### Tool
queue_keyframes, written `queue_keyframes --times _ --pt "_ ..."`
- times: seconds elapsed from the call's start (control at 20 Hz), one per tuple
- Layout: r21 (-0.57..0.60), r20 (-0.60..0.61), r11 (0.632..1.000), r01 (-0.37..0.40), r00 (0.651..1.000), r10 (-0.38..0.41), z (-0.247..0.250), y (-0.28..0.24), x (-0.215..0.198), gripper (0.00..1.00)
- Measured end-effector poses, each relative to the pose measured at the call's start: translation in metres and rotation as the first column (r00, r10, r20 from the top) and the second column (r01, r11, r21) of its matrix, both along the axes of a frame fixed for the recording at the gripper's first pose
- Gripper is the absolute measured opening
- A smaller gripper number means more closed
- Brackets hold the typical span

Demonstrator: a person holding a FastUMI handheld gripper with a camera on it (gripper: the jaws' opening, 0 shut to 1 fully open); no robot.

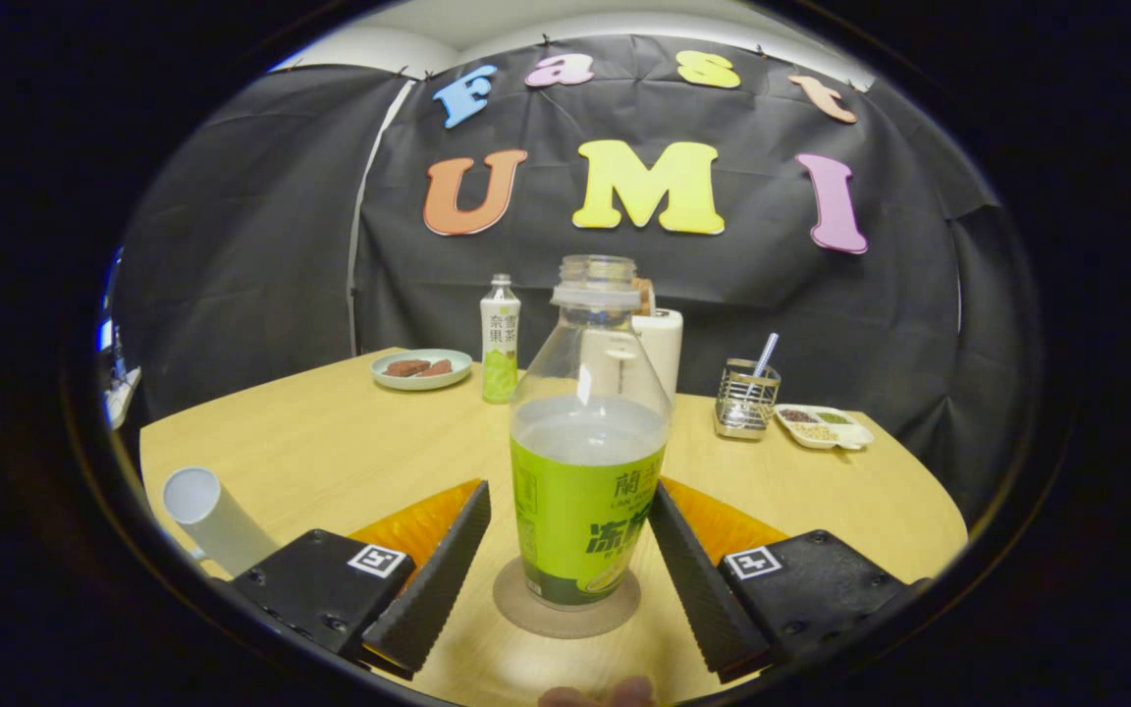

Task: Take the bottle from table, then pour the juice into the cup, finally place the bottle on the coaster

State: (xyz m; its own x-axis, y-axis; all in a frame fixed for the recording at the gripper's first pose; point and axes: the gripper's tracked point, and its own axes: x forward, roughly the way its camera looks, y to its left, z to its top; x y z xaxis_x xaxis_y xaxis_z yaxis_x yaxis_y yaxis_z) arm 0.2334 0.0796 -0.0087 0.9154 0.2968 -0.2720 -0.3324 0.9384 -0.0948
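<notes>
A clear uncapped bottle with a green label and some pale juice in it stands upright on a round brown coaster on the wooden table. It is between the fingers of my gripper, which is open. The left finger stands a little apart from the bottle. The right finger is very close to its side; I cannot tell whether it touches. A white cup stands to the left, beyond the left finger.
At the back of the table are a second, capped green-label bottle, a plate with brown food, a white appliance behind the bottle, a wire holder with a utensil and a white divided dish.
</notes>
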Motion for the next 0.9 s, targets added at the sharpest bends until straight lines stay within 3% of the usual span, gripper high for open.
queue_keyframes --times 0.4,0.9 --pt "0.046 0.053 0.995 0.085 0.995 -0.087 0.034 -0.013 -0.04 1.0" --pt "0.105 0.159 0.971 0.214 0.96 -0.229 0.108 -0.027 -0.135 1.0"
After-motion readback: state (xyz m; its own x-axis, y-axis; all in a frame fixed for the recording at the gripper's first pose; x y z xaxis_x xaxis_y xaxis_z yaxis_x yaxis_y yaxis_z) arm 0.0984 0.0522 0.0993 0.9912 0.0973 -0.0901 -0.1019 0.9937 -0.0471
